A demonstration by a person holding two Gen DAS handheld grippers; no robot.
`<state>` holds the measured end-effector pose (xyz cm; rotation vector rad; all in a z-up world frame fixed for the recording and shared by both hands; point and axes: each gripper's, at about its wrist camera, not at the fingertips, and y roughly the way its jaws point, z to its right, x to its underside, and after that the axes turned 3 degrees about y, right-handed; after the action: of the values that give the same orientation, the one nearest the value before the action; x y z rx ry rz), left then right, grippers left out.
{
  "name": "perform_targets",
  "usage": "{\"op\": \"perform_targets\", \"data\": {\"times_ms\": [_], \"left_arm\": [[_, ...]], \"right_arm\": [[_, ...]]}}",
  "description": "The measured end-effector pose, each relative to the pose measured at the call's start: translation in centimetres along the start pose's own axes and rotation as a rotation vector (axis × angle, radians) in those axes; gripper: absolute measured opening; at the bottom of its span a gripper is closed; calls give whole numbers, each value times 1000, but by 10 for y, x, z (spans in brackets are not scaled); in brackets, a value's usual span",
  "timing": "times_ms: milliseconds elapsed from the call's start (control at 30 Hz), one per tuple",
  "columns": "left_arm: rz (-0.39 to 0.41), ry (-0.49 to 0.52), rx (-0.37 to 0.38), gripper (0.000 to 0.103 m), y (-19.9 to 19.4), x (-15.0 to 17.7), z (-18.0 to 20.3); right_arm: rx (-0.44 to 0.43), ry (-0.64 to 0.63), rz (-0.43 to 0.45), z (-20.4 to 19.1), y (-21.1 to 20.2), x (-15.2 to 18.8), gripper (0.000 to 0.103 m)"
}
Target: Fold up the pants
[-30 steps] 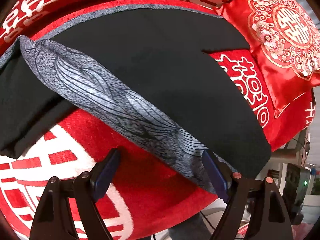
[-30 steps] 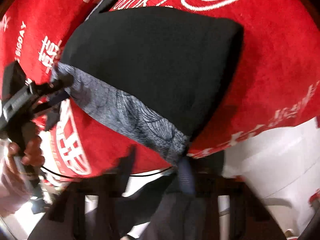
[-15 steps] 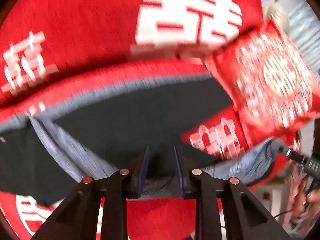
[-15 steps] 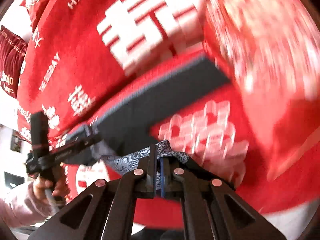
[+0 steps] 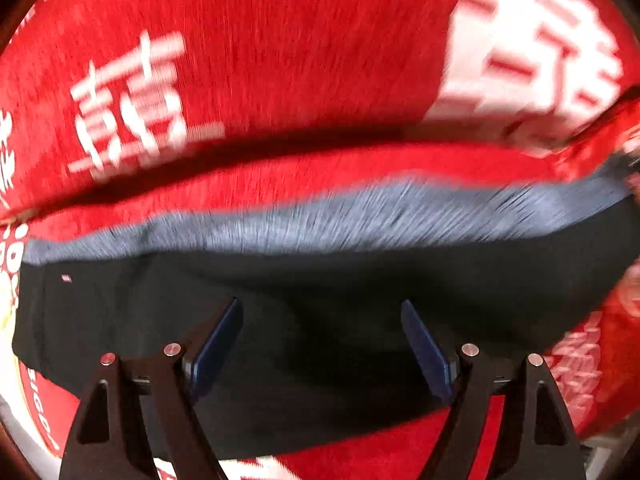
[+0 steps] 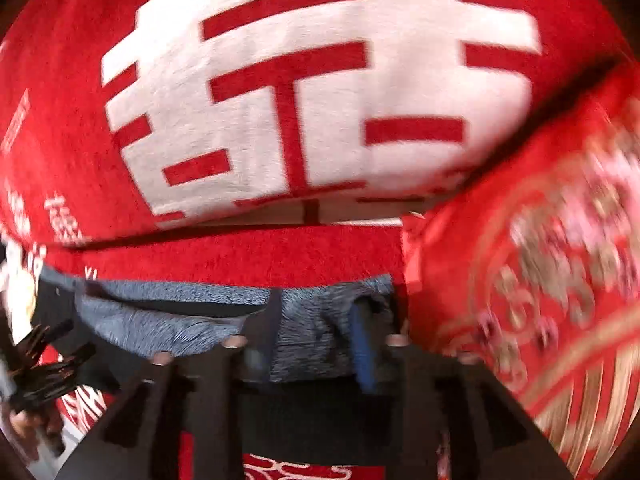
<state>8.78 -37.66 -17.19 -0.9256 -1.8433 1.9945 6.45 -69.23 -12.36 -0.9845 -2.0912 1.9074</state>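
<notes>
Black pants (image 5: pixel 320 312) with a grey band (image 5: pixel 360 220) along the far edge are lying flat on a red blanket (image 5: pixel 280 60). White signs are showing on the blanket. It is covering what looks like a bed or sofa, but I cannot tell which.

In the left view, the left tool (image 5: pixel 322 324) is hanging just over the black cloth. Its two blue pads (image 5: pixel 218 340) are standing wide apart. Nothing is sitting between them but the cloth below. The grey band is running from left to right, beyond the tool. The picture is blurry, so I cannot tell if the pads are touching the pants.

In the right view, the right tool (image 6: pixel 316 336) is reaching over the right end of the pants (image 6: pixel 316 408), right above the grey band (image 6: pixel 172 320). Its pads are standing partly apart, with grey cloth showing in the gap. The view is too blurry to tell if it is gripping the cloth. A big white sign is filling the far part of the blanket (image 6: pixel 60 120).

A shiny red pillow (image 6: pixel 540 280) with gold and pink flowers is sitting just to the right of the right tool, close beside the end of the pants. The left tool (image 6: pixel 52 364) is showing far to the left in this view, near the other end of the band, with a hand (image 6: pixel 28 428) under it.
</notes>
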Motion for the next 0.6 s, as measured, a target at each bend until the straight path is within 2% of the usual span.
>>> {"op": "perform_targets", "data": {"times_ms": [33,67,167,233,300,367,433,500,533,567,600], "left_arm": [[-39,-9,-18,82,17,0,1],[-56,-21,-18,82,26,1,1],[-52,-64,-21,82,36,0,0],[-54,-70,-27,82,38,-2,0],[-60,-71,-29,82,39,-3,0],[-66,-69,-27,82,40,-5,-1],[-66,-68,-25,82,43,-7,-2],[-61,-64,-26,82,43,-10,-5],[-59,-62,-27,82,44,-11,-4],[-57,-62,-27,82,44,-11,-4],[-56,-62,-26,82,44,-11,-5]], "right_arm": [[5,-23,12,-4,-4,-3,72],[16,-35,31,-7,-8,-3,77],[55,-59,78,-11,-29,7,79],[19,-32,72,-10,-38,22,79],[-50,54,33,-3,-37,53,78],[-41,158,-33,7,-20,87,76],[9,270,-104,21,5,115,59],[26,350,-123,32,24,126,56],[35,402,-124,39,35,130,51],[27,435,-117,43,41,131,42],[16,463,-101,46,44,130,16]]}}
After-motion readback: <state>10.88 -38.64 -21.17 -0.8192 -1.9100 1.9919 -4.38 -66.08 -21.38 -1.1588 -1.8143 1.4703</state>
